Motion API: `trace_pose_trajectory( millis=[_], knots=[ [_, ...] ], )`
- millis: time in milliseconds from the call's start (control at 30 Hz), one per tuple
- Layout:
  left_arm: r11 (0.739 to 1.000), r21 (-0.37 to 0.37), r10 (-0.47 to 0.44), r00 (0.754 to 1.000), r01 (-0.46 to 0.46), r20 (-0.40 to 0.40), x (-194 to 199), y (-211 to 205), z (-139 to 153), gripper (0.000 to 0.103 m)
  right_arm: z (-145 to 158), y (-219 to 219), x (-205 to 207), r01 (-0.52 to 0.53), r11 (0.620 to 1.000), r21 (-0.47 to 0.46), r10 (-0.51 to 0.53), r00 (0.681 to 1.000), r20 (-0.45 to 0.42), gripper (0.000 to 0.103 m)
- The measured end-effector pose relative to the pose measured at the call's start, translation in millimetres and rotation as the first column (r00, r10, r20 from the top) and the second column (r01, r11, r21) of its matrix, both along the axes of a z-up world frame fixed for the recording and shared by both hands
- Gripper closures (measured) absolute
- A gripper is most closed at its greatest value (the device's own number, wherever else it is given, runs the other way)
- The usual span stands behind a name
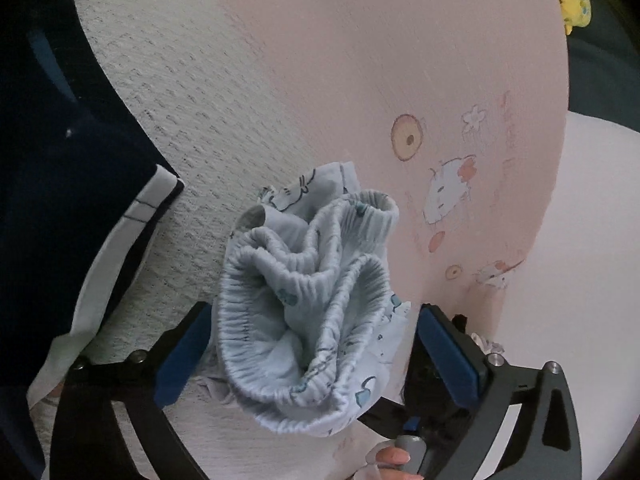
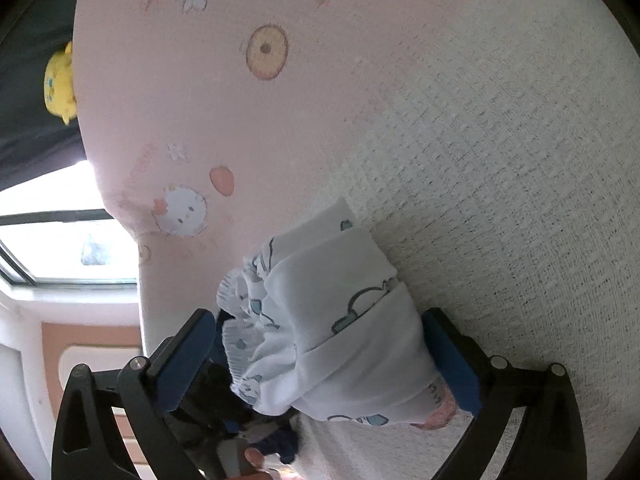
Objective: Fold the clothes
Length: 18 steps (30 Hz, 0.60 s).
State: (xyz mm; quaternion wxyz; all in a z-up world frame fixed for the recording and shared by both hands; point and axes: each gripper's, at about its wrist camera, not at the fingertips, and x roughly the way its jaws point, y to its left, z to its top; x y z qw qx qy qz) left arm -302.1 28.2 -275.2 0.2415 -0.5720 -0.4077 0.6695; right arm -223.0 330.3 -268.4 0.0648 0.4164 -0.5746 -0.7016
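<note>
A bunched pale-blue printed garment [image 1: 308, 320] lies on the white textured blanket [image 1: 180, 120] beside the pink cartoon sheet [image 1: 400, 60], sitting between the released, wide-open left gripper [image 1: 316, 356] and right gripper [image 2: 320, 356].

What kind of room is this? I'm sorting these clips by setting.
Probably a home bedroom: a pink cartoon-print bedsheet beside a white textured woven blanket, a small yellow plush toy at the edge, and a bright window alongside.
</note>
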Motion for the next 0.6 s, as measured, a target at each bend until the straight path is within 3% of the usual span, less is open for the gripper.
trace_pose_trajectory(
  millis=[200, 300, 333, 367, 433, 500, 600],
  knots=[
    [0.998, -0.052, 0.028, 0.999, -0.029, -0.021, 6, 7, 6, 0.001, -1, 2, -8, -0.033, 0.999, -0.007, 0.033, 0.999, 0.043, 0.001],
    [0.989, -0.142, 0.028, 0.999, -0.034, -0.043, 8, 17, 11, 0.009, -1, 2, -9, -0.037, 0.999, -0.009, 0.037, 0.998, 0.048, 0.001],
    [0.979, -0.201, 0.018, 0.998, -0.029, -0.056, 10, 22, 15, 0.019, 0, 1, -9, -0.036, 0.999, 0.003, 0.036, 0.998, 0.048, 0.002],
    [0.964, -0.265, 0.004, 0.997, -0.022, -0.071, 12, 27, 17, 0.034, 2, -2, -10, -0.046, 0.998, 0.038, 0.044, 0.998, 0.053, 0.002],
    [0.918, -0.397, -0.062, 0.991, 0.009, -0.119, 18, 39, 24, 0.047, 8, -9, -11, -0.073, 0.990, 0.118, 0.065, 0.996, 0.067, 0.006],
    [0.893, -0.449, -0.105, 0.983, 0.026, -0.152, 22, 46, 27, 0.049, 15, -17, -14, -0.109, 0.970, 0.217, 0.090, 0.992, 0.093, 0.023],
    [0.905, -0.426, -0.078, 0.988, 0.014, -0.134, 20, 42, 25, 0.053, 27, -36, -17, -0.171, 0.896, 0.409, 0.118, 0.981, 0.153, 0.042]
  ],
)
